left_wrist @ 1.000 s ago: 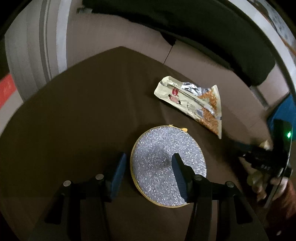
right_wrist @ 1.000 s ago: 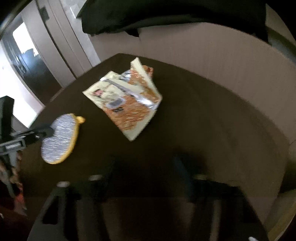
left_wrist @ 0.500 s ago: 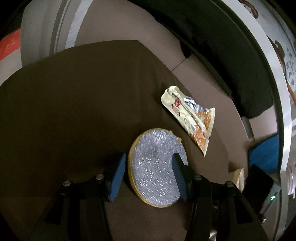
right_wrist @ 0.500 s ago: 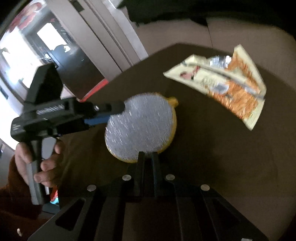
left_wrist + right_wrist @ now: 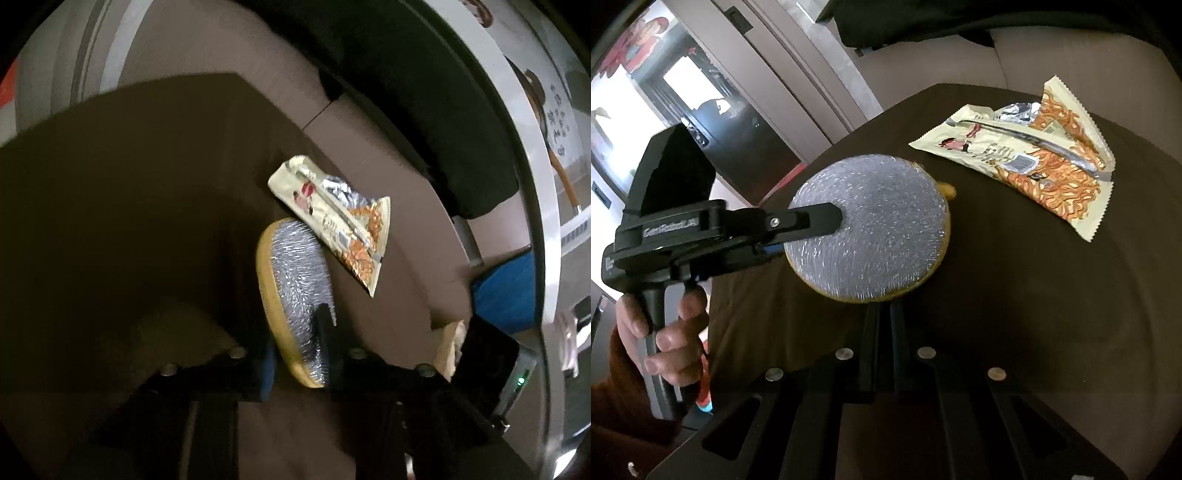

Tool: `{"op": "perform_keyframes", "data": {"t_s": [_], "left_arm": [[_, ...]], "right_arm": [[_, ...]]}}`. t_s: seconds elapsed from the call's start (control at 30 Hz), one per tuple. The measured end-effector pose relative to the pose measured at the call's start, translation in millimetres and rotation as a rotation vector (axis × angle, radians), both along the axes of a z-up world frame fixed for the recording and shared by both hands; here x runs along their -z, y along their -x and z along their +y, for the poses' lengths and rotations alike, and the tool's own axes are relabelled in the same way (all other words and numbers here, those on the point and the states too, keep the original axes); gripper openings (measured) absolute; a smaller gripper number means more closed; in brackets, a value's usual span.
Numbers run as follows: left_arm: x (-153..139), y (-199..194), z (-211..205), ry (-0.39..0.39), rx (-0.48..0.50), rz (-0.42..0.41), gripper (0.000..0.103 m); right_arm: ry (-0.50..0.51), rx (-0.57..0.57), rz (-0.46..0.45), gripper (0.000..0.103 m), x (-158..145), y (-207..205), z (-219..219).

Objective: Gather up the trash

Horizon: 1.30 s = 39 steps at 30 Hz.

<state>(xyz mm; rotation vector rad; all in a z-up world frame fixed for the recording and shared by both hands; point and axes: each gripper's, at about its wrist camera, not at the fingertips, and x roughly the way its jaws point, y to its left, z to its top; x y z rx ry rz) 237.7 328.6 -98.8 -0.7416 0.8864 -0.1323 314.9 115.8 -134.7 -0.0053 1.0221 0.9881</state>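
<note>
A round silver scrubbing pad with a yellow rim (image 5: pixel 871 225) is pinched between the fingers of my left gripper (image 5: pixel 299 347) and held tilted above the dark brown table (image 5: pixel 1015 295); it also shows in the left wrist view (image 5: pixel 295 273). An opened cream and orange snack wrapper (image 5: pixel 1030 162) lies flat on the table beyond the pad, and it also shows in the left wrist view (image 5: pixel 340 221). My right gripper (image 5: pixel 882 321) is shut and empty, its tips just under the pad's near edge.
A beige sofa (image 5: pixel 1071 55) with a black cloth (image 5: pixel 406 92) on it runs behind the table. A blue object (image 5: pixel 506 291) sits at the right. A doorway (image 5: pixel 683 103) lies to the left.
My left gripper has closed on the pad and lifted it on edge. My right gripper has shut and moved in close below the pad.
</note>
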Motion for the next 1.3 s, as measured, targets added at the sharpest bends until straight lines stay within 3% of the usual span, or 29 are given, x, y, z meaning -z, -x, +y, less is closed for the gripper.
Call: {"op": "perform_keyframes", "data": {"t_s": [0.1,0.17,0.2,0.23,0.37,0.53,0.6,0.8,0.87,0.93,1.07,1.3], "left_arm": [[-13,5,-1,-0.068,-0.028,-0.055,0.016],[-22,8,-2,-0.142,-0.064,-0.092,0.015],[-27,10,-3,-0.18,-0.082,-0.11,0.015],[-33,11,-5,-0.219,-0.093,-0.13,0.015],[-45,10,-11,-0.311,-0.083,-0.183,0.015],[-44,3,-8,-0.342,-0.061,-0.184,0.015],[-41,0,-4,-0.329,-0.065,-0.174,0.015],[-37,-3,5,-0.34,-0.1,-0.175,0.015],[-35,-4,8,-0.336,-0.116,-0.168,0.015],[-34,-2,8,-0.344,-0.129,-0.165,0.015],[-44,7,-1,-0.367,-0.14,-0.196,0.015],[-85,21,-46,-0.454,-0.127,-0.306,0.015]], "right_arm": [[0.023,0.023,-0.125,0.012,-15,-1,-11],[0.047,0.053,-0.245,0.027,-29,-7,-20],[0.058,0.068,-0.286,0.041,-34,-13,-25],[0.066,0.082,-0.318,0.045,-40,-22,-28],[0.071,0.125,-0.339,0.045,-50,-79,-35],[0.028,0.121,-0.162,0.046,-34,-149,-26],[0.074,0.083,-0.172,0.046,-29,-155,-13],[0.277,-0.086,-0.333,0.046,-8,-136,39],[0.284,-0.052,-0.374,0.04,-9,-132,44],[0.278,0.012,-0.363,0.023,-12,-133,41],[0.276,0.118,-0.386,0.02,-31,-124,20],[0.155,0.226,-0.437,0.019,-98,-71,-52]]}}
